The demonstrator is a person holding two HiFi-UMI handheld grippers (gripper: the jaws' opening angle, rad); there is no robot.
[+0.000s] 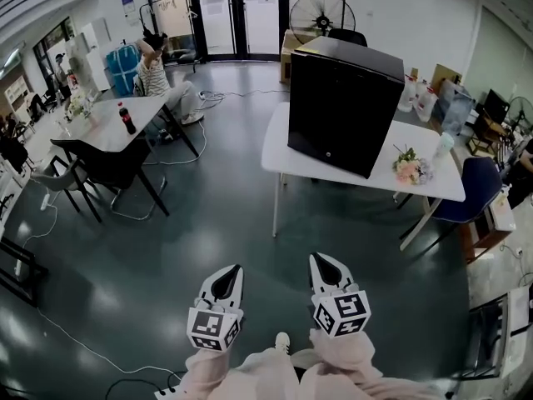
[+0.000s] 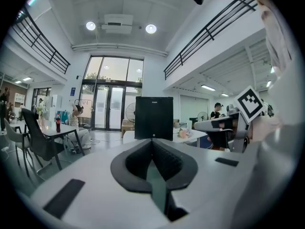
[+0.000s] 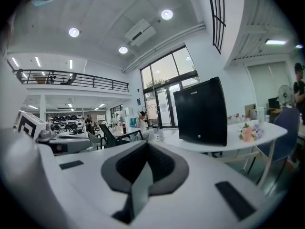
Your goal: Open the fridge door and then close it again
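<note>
A black mini fridge [image 1: 341, 102] stands with its door closed on a white table [image 1: 283, 161] ahead of me; it also shows in the left gripper view as the fridge [image 2: 153, 118] and in the right gripper view as the fridge [image 3: 201, 111]. Both grippers are held low in front of me, well short of the table. My left gripper [image 1: 226, 281] is shut with nothing in it, its jaws meeting [image 2: 152, 144]. My right gripper [image 1: 328, 271] is also shut and empty [image 3: 145, 149].
Pink flowers [image 1: 409, 167] and bottles [image 1: 419, 98] share the fridge's table. A blue chair [image 1: 476, 192] stands at its right. At the left are a second table [image 1: 121, 119] with a cola bottle [image 1: 127, 118], black chairs [image 1: 96, 167] and a seated person [image 1: 158, 77]. Cables [image 1: 75, 344] lie on the floor.
</note>
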